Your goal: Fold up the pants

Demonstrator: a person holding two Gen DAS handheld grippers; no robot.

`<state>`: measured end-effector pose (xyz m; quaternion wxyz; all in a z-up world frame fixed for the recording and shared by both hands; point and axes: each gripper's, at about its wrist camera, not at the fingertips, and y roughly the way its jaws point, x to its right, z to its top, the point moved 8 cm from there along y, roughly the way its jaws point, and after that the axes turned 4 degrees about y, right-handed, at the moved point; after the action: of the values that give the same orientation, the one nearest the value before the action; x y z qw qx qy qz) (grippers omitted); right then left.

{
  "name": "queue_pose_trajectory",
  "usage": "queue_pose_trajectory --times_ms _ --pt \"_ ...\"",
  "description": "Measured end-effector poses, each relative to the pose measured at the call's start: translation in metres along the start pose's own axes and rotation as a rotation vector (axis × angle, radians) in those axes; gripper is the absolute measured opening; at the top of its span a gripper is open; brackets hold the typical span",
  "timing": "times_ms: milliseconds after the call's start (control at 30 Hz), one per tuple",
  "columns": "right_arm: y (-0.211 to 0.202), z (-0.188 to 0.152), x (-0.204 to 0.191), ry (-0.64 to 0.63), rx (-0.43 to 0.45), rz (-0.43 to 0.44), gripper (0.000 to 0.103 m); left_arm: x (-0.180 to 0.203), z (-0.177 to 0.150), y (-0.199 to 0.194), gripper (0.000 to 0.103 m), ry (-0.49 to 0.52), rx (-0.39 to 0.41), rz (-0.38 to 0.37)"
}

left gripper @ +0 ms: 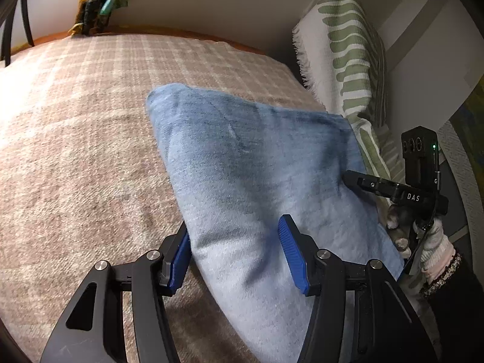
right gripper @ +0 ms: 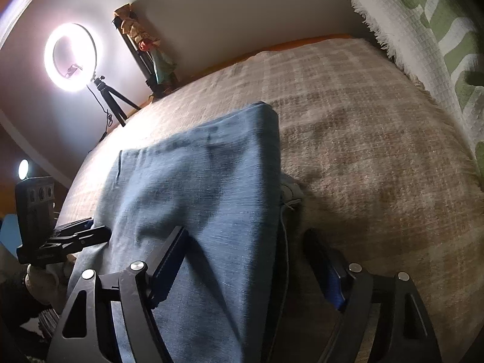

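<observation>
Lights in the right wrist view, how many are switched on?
2. A ring light on a tripod stands by the far wall, upper left. A small round light glows at the left edge, lower down. Others may lie outside the frame.

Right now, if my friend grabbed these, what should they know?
Left hand-held gripper: open, straddling the near left edge of the blue pants.
Right hand-held gripper: open, over their near right edge, not pinching.
Pants: folded in a long strip on the plaid blanket, beside the leaf-print throw.
Done: lengthwise fold.
Left: probably grip the near end and fold it toward the far end.
</observation>
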<state>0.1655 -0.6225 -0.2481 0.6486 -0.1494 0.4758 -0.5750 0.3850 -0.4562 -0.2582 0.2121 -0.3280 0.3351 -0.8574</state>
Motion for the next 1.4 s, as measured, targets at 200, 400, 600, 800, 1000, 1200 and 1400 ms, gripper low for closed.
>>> queue_pose_trajectory --times_ms 200,400,600,800,1000,1200,1400 --pt "0.008 -0.002 -0.016 0.013 -0.012 0.056 0.047 0.003 0.007 0.006 0.042 -0.029 0.01 -0.053" --pt "-0.006 0.004 -0.034 -0.019 0.041 -0.07 0.017 0.01 0.017 -0.004 0.016 -0.027 0.042 -0.08" --pt "-0.034 0.018 -0.059 -0.036 0.112 -0.101 0.008 0.02 0.024 -0.023 0.013 0.036 0.085 -0.074" --pt "-0.05 0.029 -0.074 -0.057 0.154 -0.126 0.006 0.022 0.038 -0.04 0.013 0.054 0.13 -0.081" --pt "-0.063 0.071 -0.095 -0.09 0.214 -0.143 0.006 0.02 0.08 -0.06 0.012 0.074 0.206 -0.068" --pt "-0.058 0.14 -0.113 -0.123 0.292 -0.158 0.006 0.002 0.135 -0.068 0.012 0.1 0.272 -0.028" --pt "-0.03 0.213 -0.12 -0.161 0.334 -0.19 0.006 -0.028 0.194 -0.053 0.012 0.109 0.311 0.019"
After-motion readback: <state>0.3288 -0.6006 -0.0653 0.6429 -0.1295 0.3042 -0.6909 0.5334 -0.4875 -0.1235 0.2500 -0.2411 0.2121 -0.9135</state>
